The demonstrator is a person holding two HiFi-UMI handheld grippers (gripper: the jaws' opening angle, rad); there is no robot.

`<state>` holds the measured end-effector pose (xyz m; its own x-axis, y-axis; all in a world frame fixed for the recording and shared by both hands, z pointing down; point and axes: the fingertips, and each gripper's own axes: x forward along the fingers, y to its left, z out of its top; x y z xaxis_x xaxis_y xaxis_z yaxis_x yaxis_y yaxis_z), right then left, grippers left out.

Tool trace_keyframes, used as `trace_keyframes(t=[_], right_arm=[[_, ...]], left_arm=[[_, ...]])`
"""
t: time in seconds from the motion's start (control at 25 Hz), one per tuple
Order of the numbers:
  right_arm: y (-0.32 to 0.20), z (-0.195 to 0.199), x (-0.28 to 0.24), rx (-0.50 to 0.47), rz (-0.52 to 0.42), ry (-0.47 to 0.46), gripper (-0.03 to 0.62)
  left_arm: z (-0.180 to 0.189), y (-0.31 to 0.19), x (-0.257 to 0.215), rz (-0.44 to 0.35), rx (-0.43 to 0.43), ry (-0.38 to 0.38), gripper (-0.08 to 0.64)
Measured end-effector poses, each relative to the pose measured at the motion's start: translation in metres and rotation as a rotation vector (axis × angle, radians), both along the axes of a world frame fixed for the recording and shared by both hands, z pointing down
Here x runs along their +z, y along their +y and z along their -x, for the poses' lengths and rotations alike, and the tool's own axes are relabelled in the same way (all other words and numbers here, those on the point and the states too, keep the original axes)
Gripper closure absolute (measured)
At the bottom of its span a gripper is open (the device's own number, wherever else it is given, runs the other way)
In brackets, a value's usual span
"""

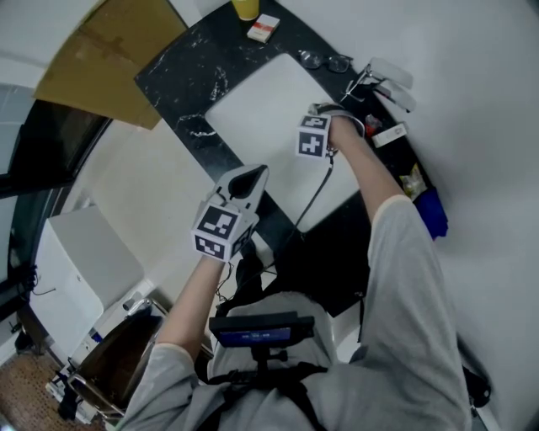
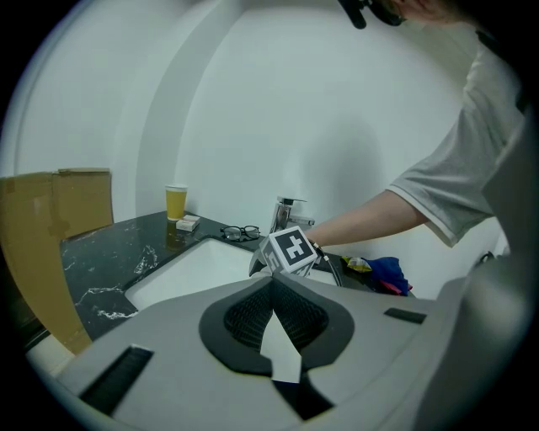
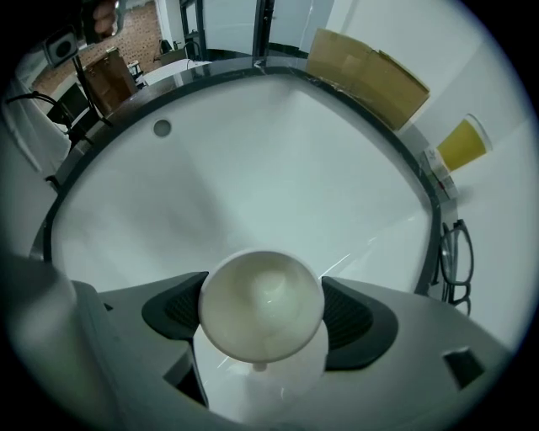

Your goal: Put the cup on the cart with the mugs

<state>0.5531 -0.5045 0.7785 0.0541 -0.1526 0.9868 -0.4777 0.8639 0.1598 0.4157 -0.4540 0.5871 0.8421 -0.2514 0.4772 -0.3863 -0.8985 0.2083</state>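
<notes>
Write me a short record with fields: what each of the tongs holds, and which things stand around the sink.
right tongs: closed on a white cup, over the sink
left tongs: closed, empty
black counter: yellow cup, small box, glasses

Sink [image 1: 253, 118] set in counter [image 1: 181, 71]. Cup [image 3: 261, 307] above sink basin, between right gripper [image 3: 263, 313] jaws. Behind sink, left to right: paper cup [image 1: 245, 8], small box [image 1: 264, 29], glasses [image 1: 324, 61], faucet [image 1: 370, 80]. Cardboard [image 1: 105, 59] left of sink. Left gripper [image 1: 247, 178] at sink's near corner.
</notes>
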Motion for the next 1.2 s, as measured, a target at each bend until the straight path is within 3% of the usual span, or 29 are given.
trace_keyframes(t=[0.36, 0.64, 0.92, 1.2], right_arm=[[0.004, 0.007, -0.066, 0.08, -0.105, -0.016, 0.161], [0.017, 0.015, -0.127, 0.182, -0.247, -0.069, 0.161], [0.036, 0.043, -0.188, 0.369, -0.482, -0.289, 0.161], [0.068, 0.096, -0.248, 0.576, -0.678, -0.573, 0.161]], left_arm=[[0.018, 0.007, -0.017, -0.021, 0.009, 0.01, 0.557], [0.039, 0.015, -0.035, -0.041, 0.017, 0.028, 0.557], [0.068, 0.025, -0.05, -0.073, 0.012, 0.041, 0.558], [0.114, 0.028, -0.068, -0.117, -0.015, 0.048, 0.558]])
